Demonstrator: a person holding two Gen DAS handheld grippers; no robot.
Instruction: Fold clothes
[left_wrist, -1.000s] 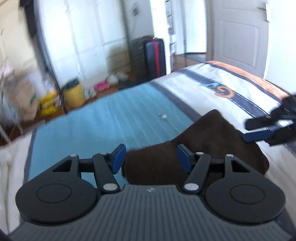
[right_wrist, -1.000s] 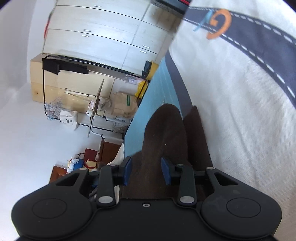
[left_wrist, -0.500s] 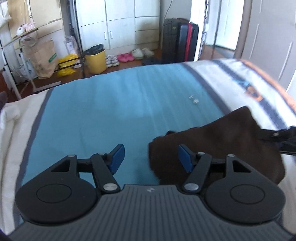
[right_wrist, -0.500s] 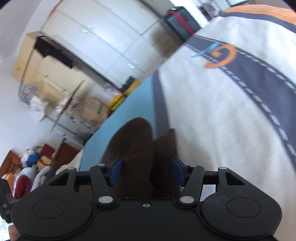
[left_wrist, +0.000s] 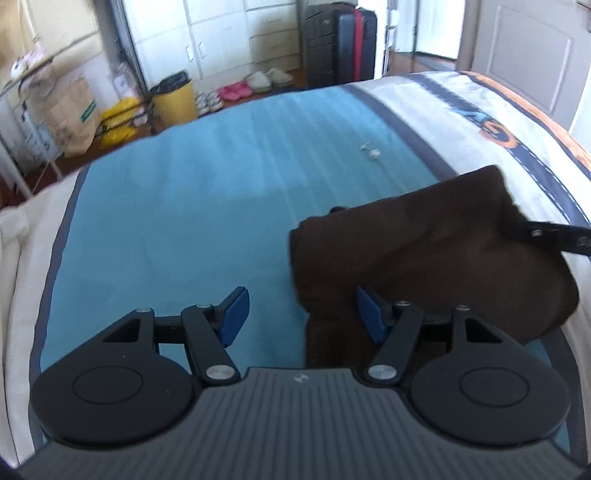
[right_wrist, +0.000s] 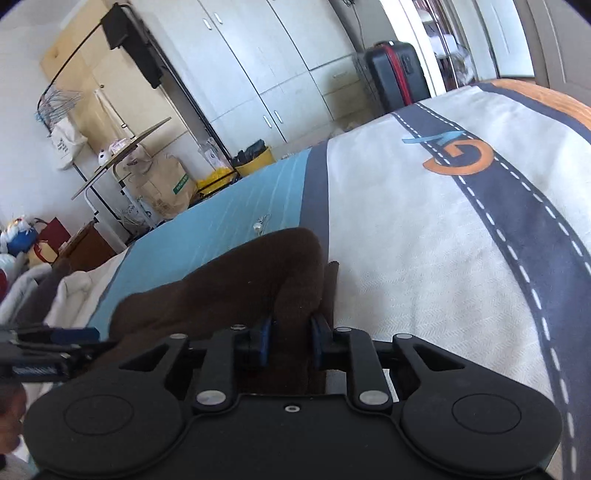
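Note:
A dark brown garment (left_wrist: 424, 251) lies bunched on the bed, partly on the blue cover (left_wrist: 184, 206) and partly on the white part. My left gripper (left_wrist: 299, 314) is open; the garment's near edge hangs between its blue pads, close to the right pad (left_wrist: 365, 314). My right gripper (right_wrist: 291, 336) is shut on a fold of the brown garment (right_wrist: 236, 284) and holds it raised. The right gripper's arm shows at the right edge of the left wrist view (left_wrist: 554, 236). The left gripper shows at the left edge of the right wrist view (right_wrist: 55, 339).
The white bed cover carries a dark road stripe with an orange logo (right_wrist: 461, 158). A small white object (left_wrist: 373, 151) lies on the blue cover. Beyond the bed stand a yellow bin (left_wrist: 175, 98), a paper bag (left_wrist: 70, 114), a suitcase (left_wrist: 340, 40), shoes and white wardrobes.
My right gripper has closed on the garment's fold and lifted it. My left gripper stays open and has shifted right, so the garment's edge now hangs between its pads.

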